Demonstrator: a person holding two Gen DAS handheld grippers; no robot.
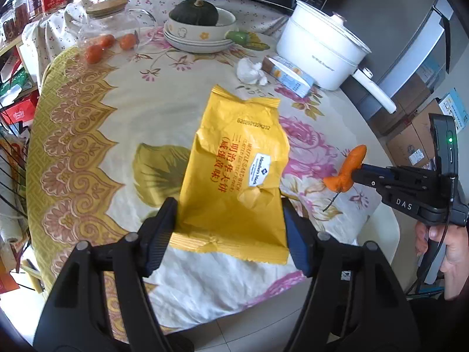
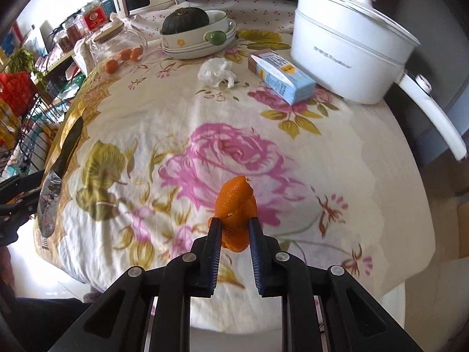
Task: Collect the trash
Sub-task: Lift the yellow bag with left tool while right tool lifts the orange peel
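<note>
— Yellow foil, that's what my left gripper (image 1: 228, 220) has: the snack wrapper (image 1: 234, 173), pinched across its lower part, one pad on each side edge. The jaws stand about half apart, because the wrapper fills the whole gap between them. It hangs above the flowered tablecloth (image 1: 117, 123), printed side up.

— And your other hand?

— My right gripper (image 2: 234, 231) is closed tight on a piece of orange peel (image 2: 236, 205). The peel sticks up past the fingertips, curled, with a thin stem showing below it in the left view. In that view you can also see my hand (image 1: 451, 252) around the grip's handle at the right edge.

— Is the peel off the table?

— It looks lifted clear of the cloth, over the pink rose print near the table's front edge.

— What trash is left lying there?

— A crumpled white tissue (image 2: 217, 73) sits toward the back, just beside a light blue carton (image 2: 281, 76) lying on its side. The carton lies close in front of the white electric pot (image 2: 348, 50); I can't tell whether they touch.

— Anything else back there?

— A dark green squash in a stack of cream bowls (image 2: 199, 44), and small orange fruits (image 2: 129, 55) by a glass jar (image 2: 123, 41) with a wooden lid.
</note>
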